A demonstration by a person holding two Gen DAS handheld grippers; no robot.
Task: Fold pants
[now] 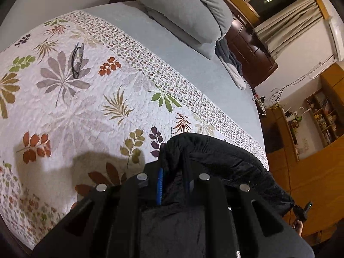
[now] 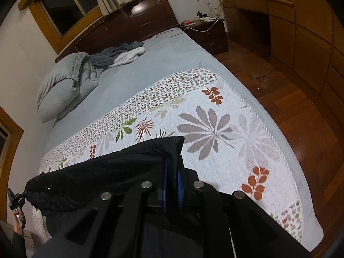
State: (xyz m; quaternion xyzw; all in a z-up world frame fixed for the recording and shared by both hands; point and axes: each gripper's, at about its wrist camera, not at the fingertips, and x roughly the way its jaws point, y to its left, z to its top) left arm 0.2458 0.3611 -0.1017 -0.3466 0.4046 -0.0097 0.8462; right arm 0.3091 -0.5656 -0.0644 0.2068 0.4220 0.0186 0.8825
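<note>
A pair of black pants (image 1: 225, 157) hangs stretched between my two grippers above the floral quilt (image 1: 86, 111). My left gripper (image 1: 174, 171) is shut on one bunched end of the cloth, which fills the gap between its blue pads (image 1: 159, 185). In the right wrist view, my right gripper (image 2: 172, 168) is shut on the other corner of the pants (image 2: 107, 172). Each view shows the far gripper small at the cloth's other end: the right gripper (image 1: 300, 211) and the left gripper (image 2: 16, 200), held by a hand. The pants' lower part is hidden below the grippers.
A pair of dark-framed glasses (image 1: 76, 61) lies on the quilt. A grey folded duvet (image 2: 64, 86) and a grey-white blanket (image 2: 120, 53) sit near the dark headboard (image 2: 133, 19). The wooden floor (image 2: 296, 111), a nightstand (image 2: 206, 34) and cabinets border the bed.
</note>
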